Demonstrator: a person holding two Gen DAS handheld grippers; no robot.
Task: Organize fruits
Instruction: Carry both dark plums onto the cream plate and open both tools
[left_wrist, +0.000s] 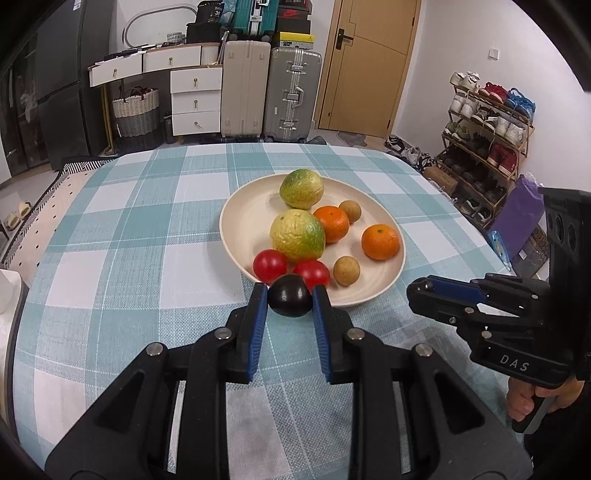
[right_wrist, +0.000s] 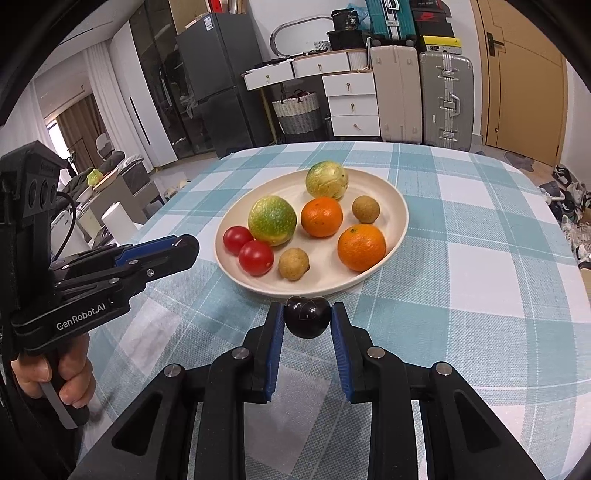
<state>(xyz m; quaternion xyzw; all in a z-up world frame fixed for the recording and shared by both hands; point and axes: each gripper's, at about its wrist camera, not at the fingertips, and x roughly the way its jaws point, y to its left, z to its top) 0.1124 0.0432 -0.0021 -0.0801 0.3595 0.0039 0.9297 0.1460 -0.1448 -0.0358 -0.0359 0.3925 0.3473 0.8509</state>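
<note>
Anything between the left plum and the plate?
Nothing short of the plate: the left gripper's plum is at its near rim. Two tomatoes lie just inside there; the plate's left side is bare.

We are seeing both views evenly lit by soft indoor light, with daylight coming in through a window (right_wrist: 64, 125) at the far left of the right wrist view. Faint shadows are falling on the desk (left_wrist: 122, 236). Fisheye distortion is bending the edges, and dark vignetting is filling the corners. The centre is staying sharp.
</note>
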